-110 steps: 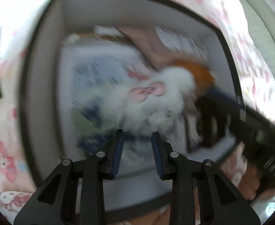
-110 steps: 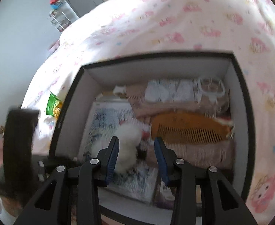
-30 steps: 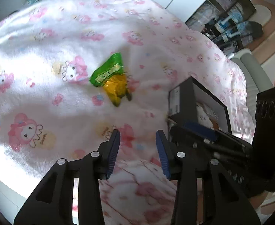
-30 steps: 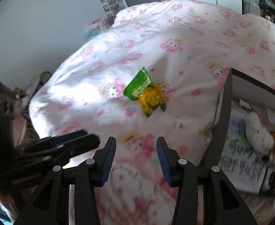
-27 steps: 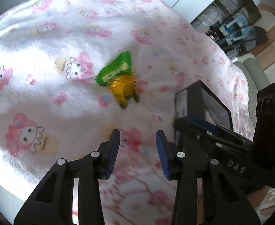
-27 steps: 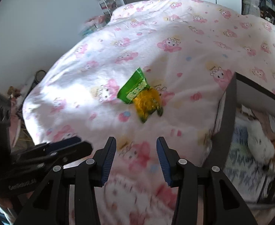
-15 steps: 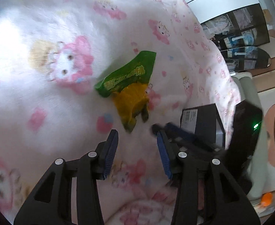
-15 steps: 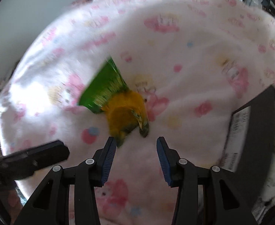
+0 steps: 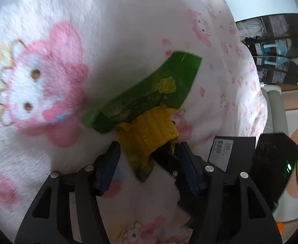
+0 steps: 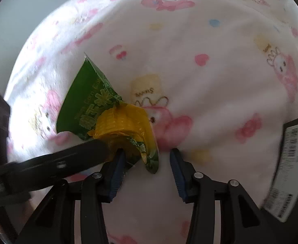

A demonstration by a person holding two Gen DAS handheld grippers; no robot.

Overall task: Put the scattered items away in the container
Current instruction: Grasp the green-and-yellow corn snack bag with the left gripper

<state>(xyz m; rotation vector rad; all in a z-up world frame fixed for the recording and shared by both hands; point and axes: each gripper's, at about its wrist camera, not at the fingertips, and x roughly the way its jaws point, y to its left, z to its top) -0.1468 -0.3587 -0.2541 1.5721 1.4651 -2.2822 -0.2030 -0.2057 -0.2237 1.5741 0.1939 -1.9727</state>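
A green and yellow snack packet (image 9: 149,109) lies on the pink cartoon-print blanket (image 9: 47,40); it also shows in the right wrist view (image 10: 112,118). My left gripper (image 9: 148,156) is open, its jaws either side of the packet's yellow end. My right gripper (image 10: 147,162) is open too, its jaws around the same yellow end from the other side. The left gripper's black finger (image 10: 67,158) crosses the right wrist view and touches the packet. The black container (image 9: 230,150) stands to the right; its labelled side wall (image 10: 291,162) shows in the right wrist view.
Dark shelving (image 9: 271,46) stands beyond the bed at the upper right. The right gripper's black body (image 9: 271,162) sits close against the container. The blanket (image 10: 210,61) spreads soft and uneven all around the packet.
Both grippers have moved from over the container across the blanket and closed in on the packet, which now sits between both pairs of open jaws.
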